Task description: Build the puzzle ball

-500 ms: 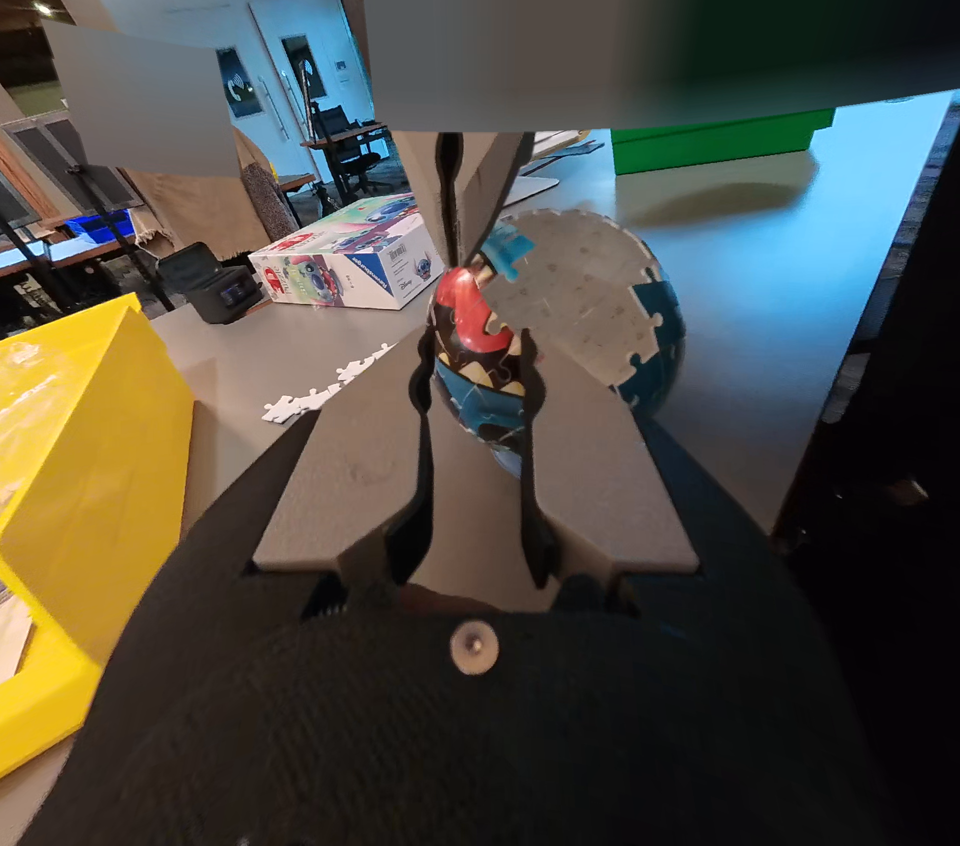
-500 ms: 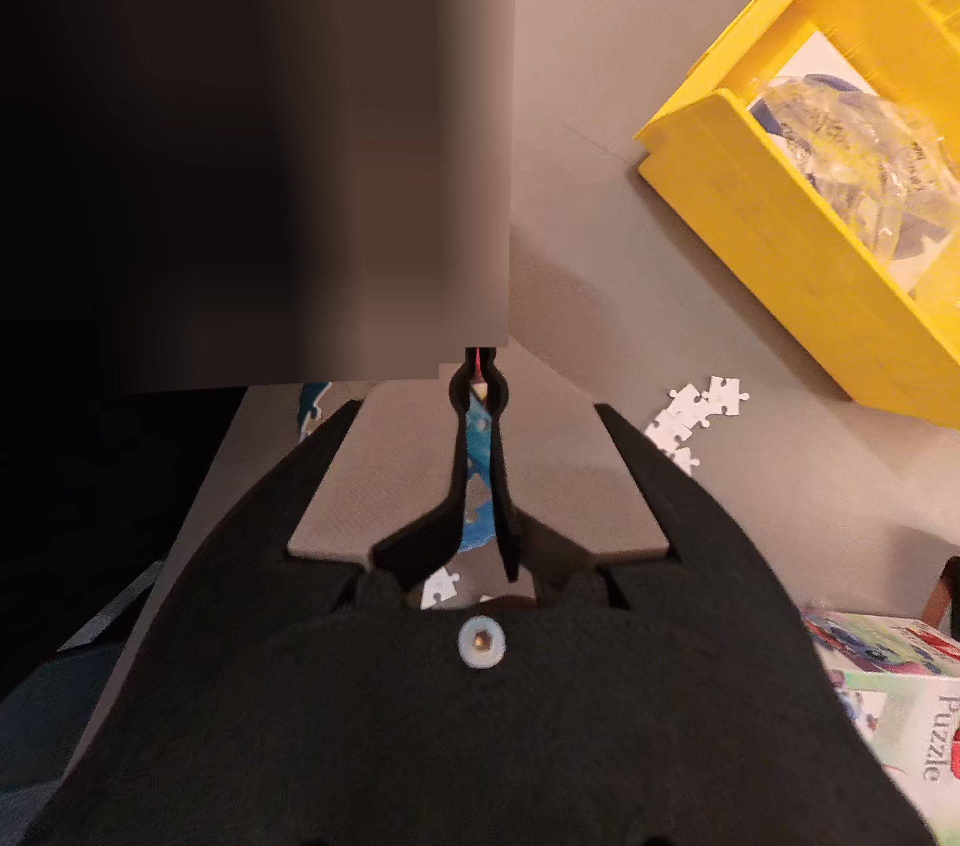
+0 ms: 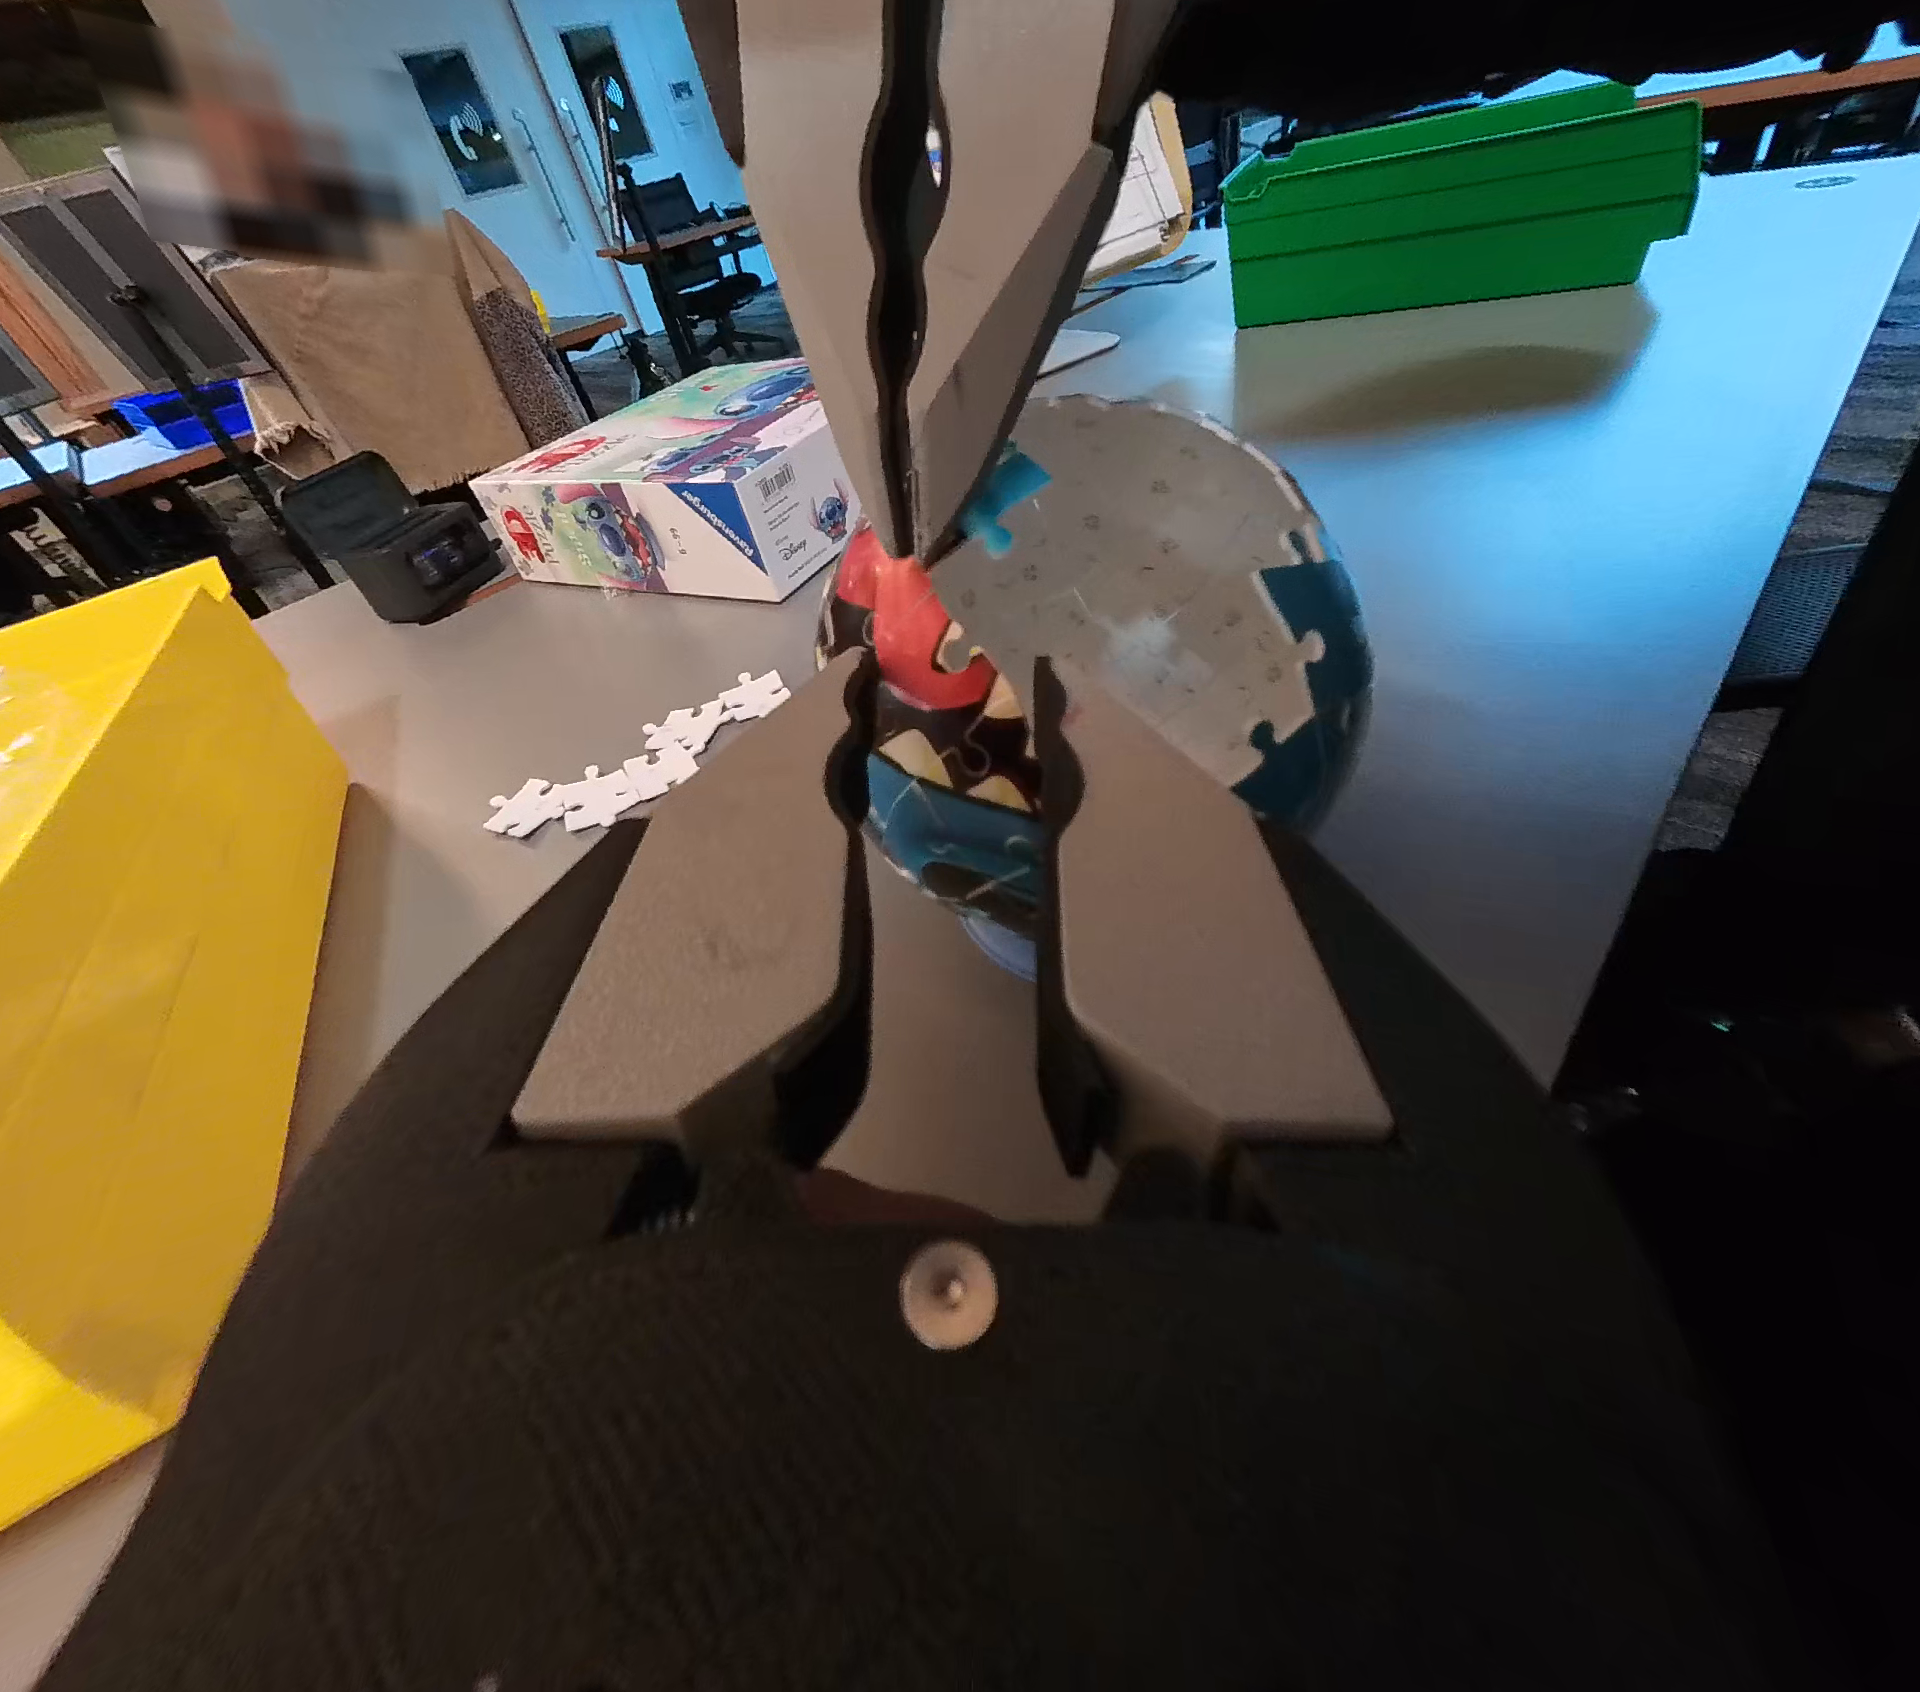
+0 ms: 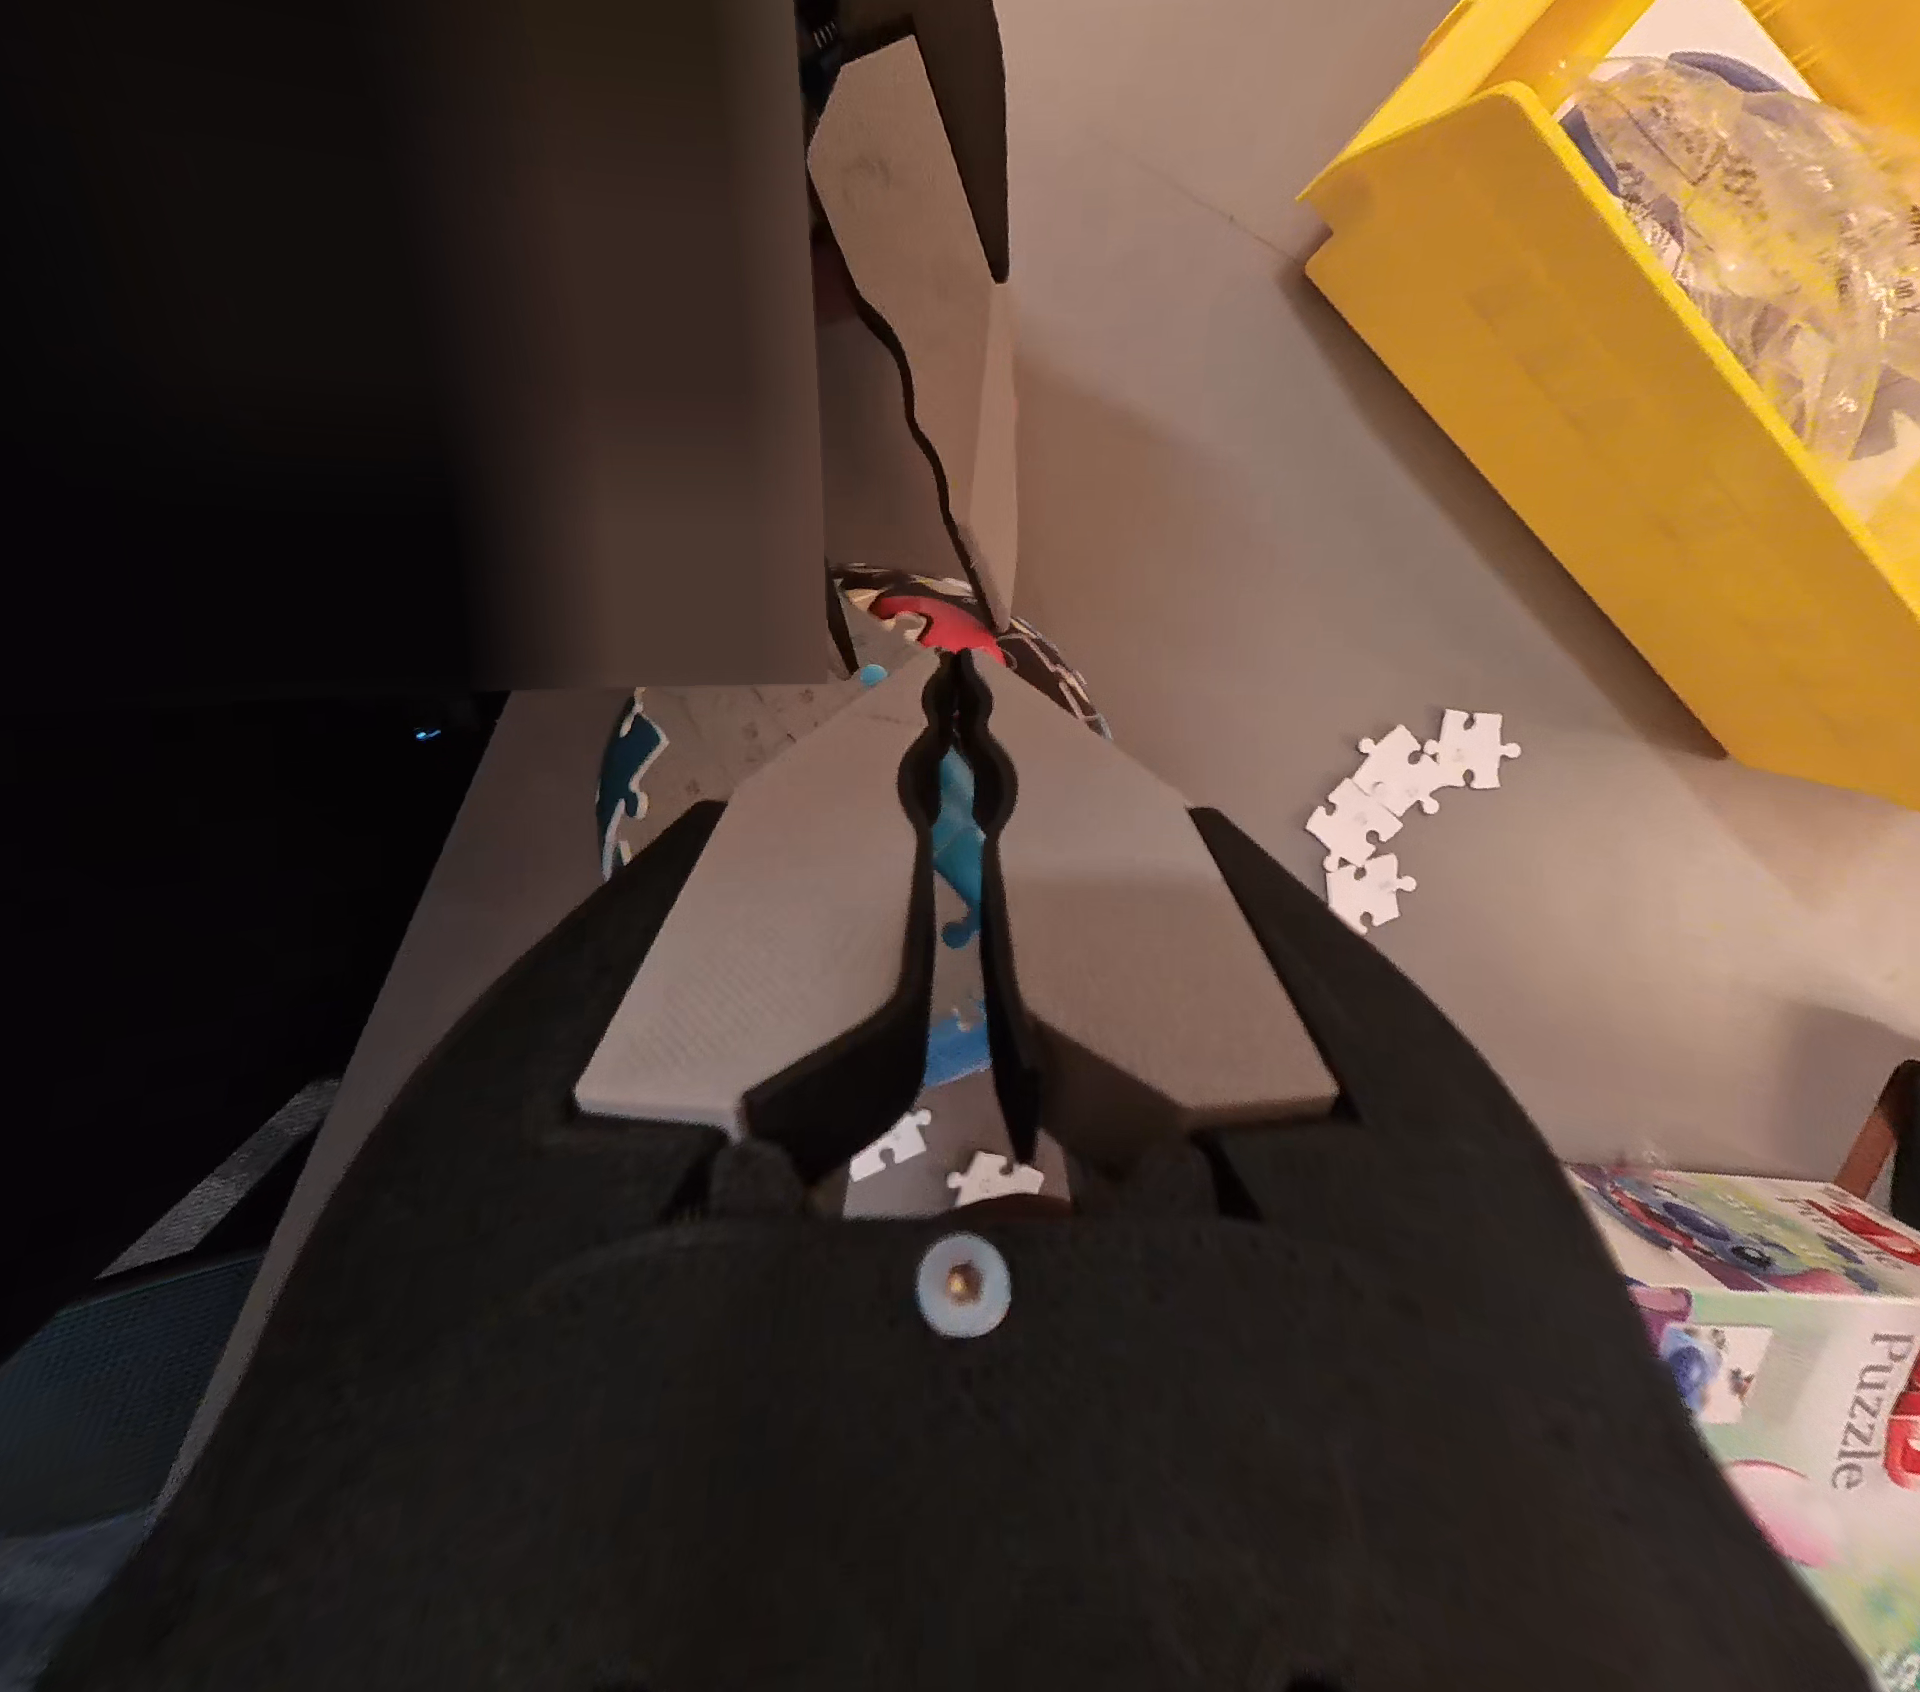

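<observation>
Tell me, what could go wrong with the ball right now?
1. The puzzle ball is only half built and sits near the table edge; a hard push from the right tool might roll it off.
2. The left tool grips only the shell's thin rim, so squeezing could pop joined pieces apart.
3. The blue piece juts out loosely and might drop.

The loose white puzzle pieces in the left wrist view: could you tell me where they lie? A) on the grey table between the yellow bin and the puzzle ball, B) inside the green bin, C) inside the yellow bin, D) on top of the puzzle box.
A: the loose white puzzle pieces lie flat on the grey table, with the yellow bin to one side and the puzzle ball to the other.
</observation>
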Available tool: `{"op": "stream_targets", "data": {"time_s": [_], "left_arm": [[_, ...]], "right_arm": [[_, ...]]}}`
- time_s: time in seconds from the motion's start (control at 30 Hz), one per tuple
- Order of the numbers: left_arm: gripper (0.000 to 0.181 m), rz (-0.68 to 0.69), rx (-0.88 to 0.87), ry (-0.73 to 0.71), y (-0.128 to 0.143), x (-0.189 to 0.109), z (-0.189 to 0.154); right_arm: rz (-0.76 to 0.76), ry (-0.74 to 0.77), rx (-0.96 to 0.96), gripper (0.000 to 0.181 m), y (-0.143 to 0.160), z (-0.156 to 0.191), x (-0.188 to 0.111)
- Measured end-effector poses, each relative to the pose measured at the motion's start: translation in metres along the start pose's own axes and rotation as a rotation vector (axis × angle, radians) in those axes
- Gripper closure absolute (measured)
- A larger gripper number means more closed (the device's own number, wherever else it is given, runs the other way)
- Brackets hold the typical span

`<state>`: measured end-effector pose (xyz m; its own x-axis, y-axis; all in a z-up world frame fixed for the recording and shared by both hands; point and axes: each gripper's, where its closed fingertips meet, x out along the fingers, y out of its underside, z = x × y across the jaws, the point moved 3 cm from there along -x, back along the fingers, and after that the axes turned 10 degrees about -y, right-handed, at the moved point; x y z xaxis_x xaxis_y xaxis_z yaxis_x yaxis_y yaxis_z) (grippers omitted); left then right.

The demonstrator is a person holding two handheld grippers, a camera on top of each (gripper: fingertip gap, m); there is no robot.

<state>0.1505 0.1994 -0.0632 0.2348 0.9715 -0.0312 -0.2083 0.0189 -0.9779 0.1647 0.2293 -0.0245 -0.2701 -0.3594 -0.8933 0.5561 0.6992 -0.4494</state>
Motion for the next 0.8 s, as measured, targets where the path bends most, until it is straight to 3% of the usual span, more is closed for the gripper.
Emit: {"op": "stream_targets", "data": {"time_s": [0.8], "left_arm": [[0.156,-0.006,-0.007,-0.004,-0.0003,0.0034,0.0003]], "right_arm": [[-0.008,0.024,-0.016,0.181,-0.0029,-0.0044,-0.0026]]}}
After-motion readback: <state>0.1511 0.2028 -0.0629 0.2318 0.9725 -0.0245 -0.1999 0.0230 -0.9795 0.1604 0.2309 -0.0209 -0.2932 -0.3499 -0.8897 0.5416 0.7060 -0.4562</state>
